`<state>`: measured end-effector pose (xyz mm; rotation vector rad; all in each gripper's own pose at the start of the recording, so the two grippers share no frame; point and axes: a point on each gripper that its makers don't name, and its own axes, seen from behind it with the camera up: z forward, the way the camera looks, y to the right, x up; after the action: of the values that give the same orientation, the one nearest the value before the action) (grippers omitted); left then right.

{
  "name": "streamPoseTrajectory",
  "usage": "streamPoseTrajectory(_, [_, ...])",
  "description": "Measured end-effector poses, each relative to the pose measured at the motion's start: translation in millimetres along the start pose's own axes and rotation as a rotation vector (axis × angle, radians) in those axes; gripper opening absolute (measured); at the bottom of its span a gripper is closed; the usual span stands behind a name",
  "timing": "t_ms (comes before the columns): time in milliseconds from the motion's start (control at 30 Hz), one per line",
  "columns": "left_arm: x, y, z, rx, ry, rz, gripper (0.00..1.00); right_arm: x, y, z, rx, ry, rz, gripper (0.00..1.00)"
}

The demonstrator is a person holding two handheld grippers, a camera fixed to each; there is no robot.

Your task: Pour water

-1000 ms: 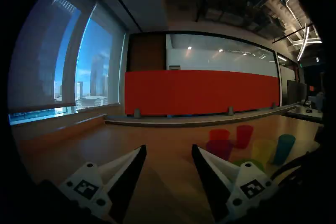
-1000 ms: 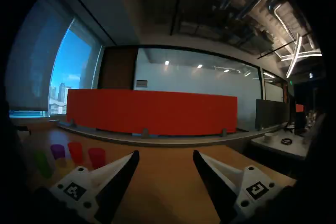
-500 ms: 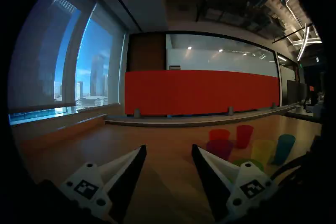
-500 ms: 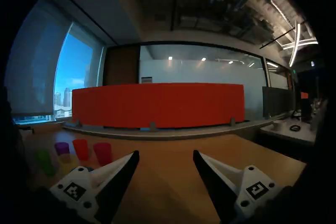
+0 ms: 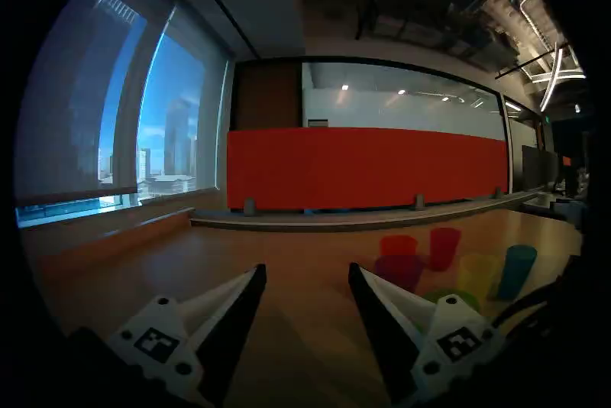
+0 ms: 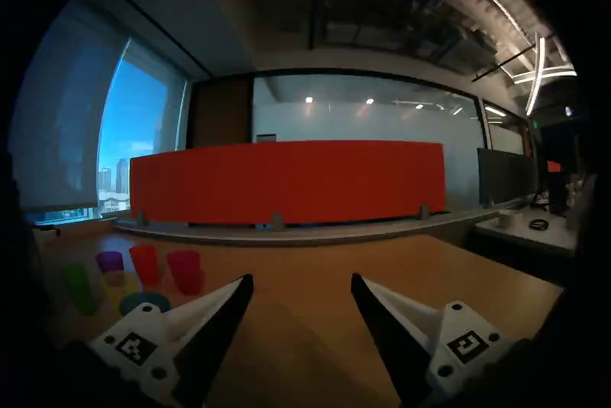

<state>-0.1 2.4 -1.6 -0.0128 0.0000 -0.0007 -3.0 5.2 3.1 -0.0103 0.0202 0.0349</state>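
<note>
Right gripper view: cups (image 6: 185, 270) ahead-left of right gripper (image 6: 300, 280), jaws apart; left gripper (image 5: 307, 267) likewise

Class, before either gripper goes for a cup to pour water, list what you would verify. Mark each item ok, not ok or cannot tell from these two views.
1. Left gripper open, nothing between its fingers: ok.
2. Right gripper open, nothing held: ok.
3. Red cup and teal cup upright on the table: ok.
4. A cup lined up between a gripper's fingers: not ok. Both cups sit to the right of the left gripper. In the right gripper view the red cup sits left of that gripper.
5. Which cup holds water: cannot tell, no water level shows.
</note>
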Motion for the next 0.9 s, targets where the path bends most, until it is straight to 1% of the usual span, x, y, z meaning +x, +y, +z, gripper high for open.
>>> streamPoseTrajectory(233, [0.3,-0.1,-0.1,0.000,0.000,0.000,0.79,-0.6,3.8,0.3,-0.010,-0.003,-0.012,0.99])
streamPoseTrajectory(500, [0.1,0.2,-0.1,0.000,0.000,0.000,0.79,0.0,-1.0,-0.6,-0.009,-0.003,-0.036,0.99])
streamPoseTrajectory(900, [0.3,0.3,0.2,0.000,0.000,0.000,0.79,0.2,-1.6,-0.7,-0.013,-0.003,-0.035,0.99])
